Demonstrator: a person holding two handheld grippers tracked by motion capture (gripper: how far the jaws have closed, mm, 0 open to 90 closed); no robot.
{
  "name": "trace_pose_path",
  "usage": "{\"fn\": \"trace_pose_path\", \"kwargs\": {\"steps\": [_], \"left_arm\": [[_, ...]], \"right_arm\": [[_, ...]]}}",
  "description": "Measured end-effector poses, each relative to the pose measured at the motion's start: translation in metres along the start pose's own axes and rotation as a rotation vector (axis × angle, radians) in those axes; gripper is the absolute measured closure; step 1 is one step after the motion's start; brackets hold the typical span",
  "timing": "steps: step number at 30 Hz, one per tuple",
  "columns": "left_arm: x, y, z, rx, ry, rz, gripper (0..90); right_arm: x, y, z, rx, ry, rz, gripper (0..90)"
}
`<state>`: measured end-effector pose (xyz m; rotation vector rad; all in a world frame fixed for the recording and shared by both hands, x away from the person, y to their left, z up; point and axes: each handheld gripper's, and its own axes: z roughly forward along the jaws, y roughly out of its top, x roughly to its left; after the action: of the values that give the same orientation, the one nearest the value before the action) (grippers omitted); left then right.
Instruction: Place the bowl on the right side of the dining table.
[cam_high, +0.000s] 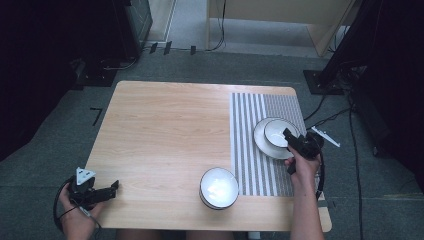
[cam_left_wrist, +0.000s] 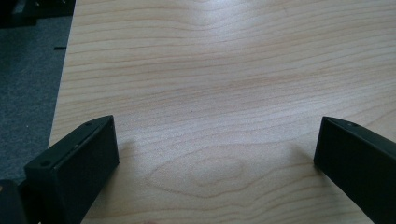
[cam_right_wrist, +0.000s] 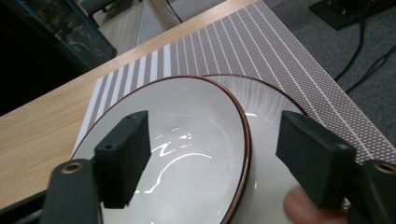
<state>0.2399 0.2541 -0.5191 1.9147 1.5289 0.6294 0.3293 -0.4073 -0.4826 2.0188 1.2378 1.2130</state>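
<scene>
- Grey carpet and trailing cables ring the wooden table (cam_high: 165, 135); a striped placemat (cam_high: 250, 150) covers its 3 o'clock side.
- On that mat sits the piece I am working: a white bowl (cam_high: 278, 132) with a thin brown rim, nested in a plate (cam_high: 261, 137) with the same trim.
- I judge the bowl glazed ceramic: stiff, fairly heavy for its size, slick under rubber pads and quick to chip if knocked against the plate.
- Best hold, to my mind, is across the rim wall, one pad inside and one outside, squeezed firmly but not hard; the glossy interior offers no purchase.
- My right gripper (cam_high: 292, 141) straddles the rim at the bowl's 4 o'clock edge; in the right gripper view (cam_right_wrist: 212, 154) its jaws stand apart, one over the bowl's interior, the other outside over the plate, neither pressing, so the bowl is let go.
- A second white bowl (cam_high: 219, 188) rests on bare wood at the table's 6 o'clock edge, well apart from the first.
- My left gripper (cam_high: 102, 192) idles at the 8 o'clock corner, jaws spread wide over bare wood with nothing between them (cam_left_wrist: 217, 144).
</scene>
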Motion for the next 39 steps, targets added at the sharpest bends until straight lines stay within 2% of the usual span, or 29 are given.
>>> {"fn": "trace_pose_path", "kwargs": {"steps": [5, 11, 15, 24, 39], "left_arm": [[0.0, 0.0, 0.0, 0.001, 0.003, 0.0, 0.0], [0.0, 0.0, 0.0, 0.001, 0.003, 0.001, 0.0], [0.0, 0.0, 0.0, 0.001, 0.003, 0.001, 0.0], [-0.001, 0.0, 0.0, 0.001, 0.009, -0.003, 0.0], [0.0, 0.0, 0.0, -0.001, 0.005, -0.006, 0.0]], "right_arm": [[0.004, -0.003, 0.0, 0.0, 0.015, -0.042, 16.8], [0.004, -0.001, -0.003, -0.014, 0.041, -0.052, 7.0], [0.002, -0.001, -0.007, -0.012, 0.076, -0.037, 0.6], [0.002, -0.002, -0.014, -0.013, 0.103, -0.059, 0.0], [-0.001, -0.007, -0.021, -0.004, 0.095, -0.087, 0.0]]}}
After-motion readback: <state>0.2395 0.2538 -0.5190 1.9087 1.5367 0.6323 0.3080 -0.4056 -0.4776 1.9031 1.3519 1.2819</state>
